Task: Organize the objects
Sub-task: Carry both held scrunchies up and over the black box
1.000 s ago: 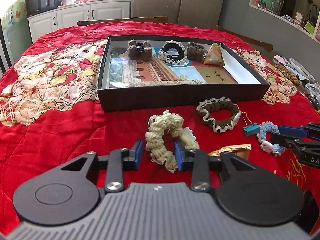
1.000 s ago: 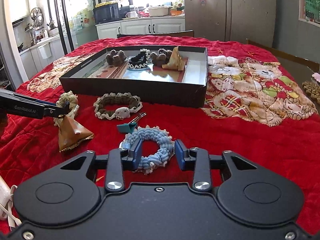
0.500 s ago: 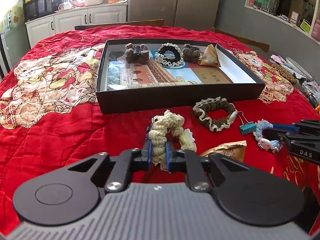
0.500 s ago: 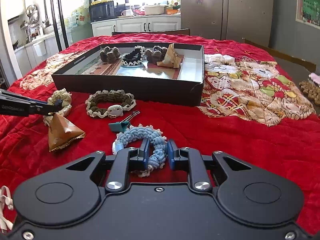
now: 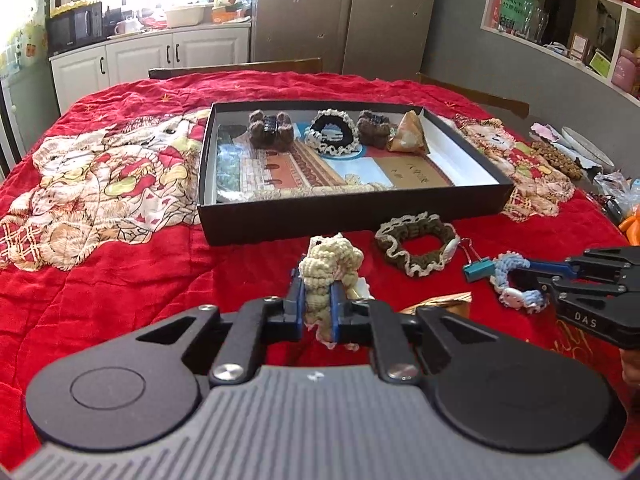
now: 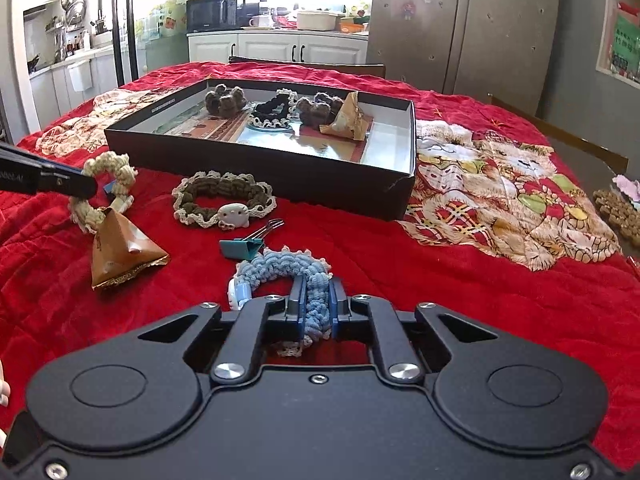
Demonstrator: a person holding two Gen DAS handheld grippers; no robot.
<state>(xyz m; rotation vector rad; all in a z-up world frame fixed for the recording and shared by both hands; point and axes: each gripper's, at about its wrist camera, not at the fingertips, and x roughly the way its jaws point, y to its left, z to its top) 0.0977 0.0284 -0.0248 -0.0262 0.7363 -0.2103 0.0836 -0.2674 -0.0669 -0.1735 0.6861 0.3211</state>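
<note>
On the red blanket point(image 5: 120, 280), in front of the black box point(image 5: 352, 210), both claws are now clenched, each one on a hair tie. One second ago the jaws stood wide apart around the ties; half a second ago they were already closed. The left claw point(image 5: 316, 300) grasps the cream hair tie point(image 5: 326, 268), and the tie now stands up between the blue pads, so it seems lifted a little from the blanket. The right claw point(image 6: 318, 308) grasps the blue hair tie point(image 6: 280, 268) at its near side; most of this tie seems to lie on the blanket, just beside the teal clip point(image 6: 242, 248).

I judge that the pick-up step is finished for both hands and the carrying can begin. The box holds already two brown fuzzy ties, a black tie with a white edge point(image 5: 334, 132) and a gold wrapped triangle point(image 5: 408, 134), all in a row at the far wall. The near part of the box floor is free, so the two ties can probably go there.

Outside the box remain the brown hair tie point(image 6: 222, 200), the clip and the second gold triangle point(image 6: 120, 248). These things are near to each other, so a lifted tie can drag the clip.
</note>
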